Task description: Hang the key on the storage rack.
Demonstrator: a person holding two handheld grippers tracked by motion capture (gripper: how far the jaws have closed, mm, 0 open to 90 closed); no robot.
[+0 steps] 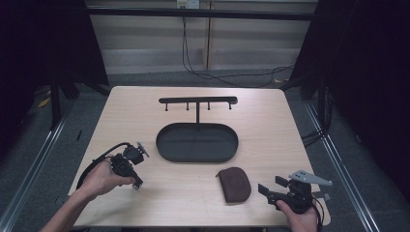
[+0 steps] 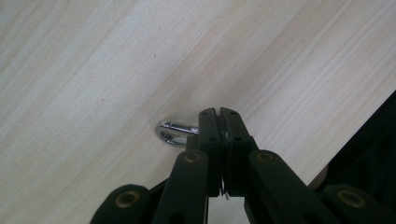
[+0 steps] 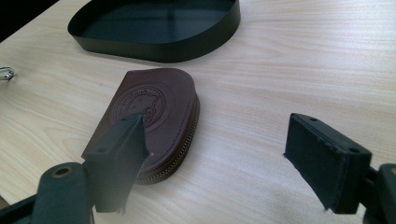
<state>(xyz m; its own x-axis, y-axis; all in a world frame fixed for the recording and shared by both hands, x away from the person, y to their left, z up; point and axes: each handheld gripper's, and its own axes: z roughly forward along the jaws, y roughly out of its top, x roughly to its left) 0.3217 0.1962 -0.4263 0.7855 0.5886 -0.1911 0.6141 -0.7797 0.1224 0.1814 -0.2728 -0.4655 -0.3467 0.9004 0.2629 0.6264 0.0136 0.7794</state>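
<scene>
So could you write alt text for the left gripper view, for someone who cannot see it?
Black tongs, shut tight, pinch one end of a small silver metal clip that lies on a pale wooden table. The clip's loop sticks out to the left of the closed tips, and a dark strip past the table edge shows at lower right.

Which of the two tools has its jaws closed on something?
The left tool: its jaws are pressed together on a silver metal clip. The right tool stands wide open beside the brown pouch.

black oval tray (image 1: 167,145), hook rack (image 1: 198,100), wooden table (image 1: 270,125)
</scene>
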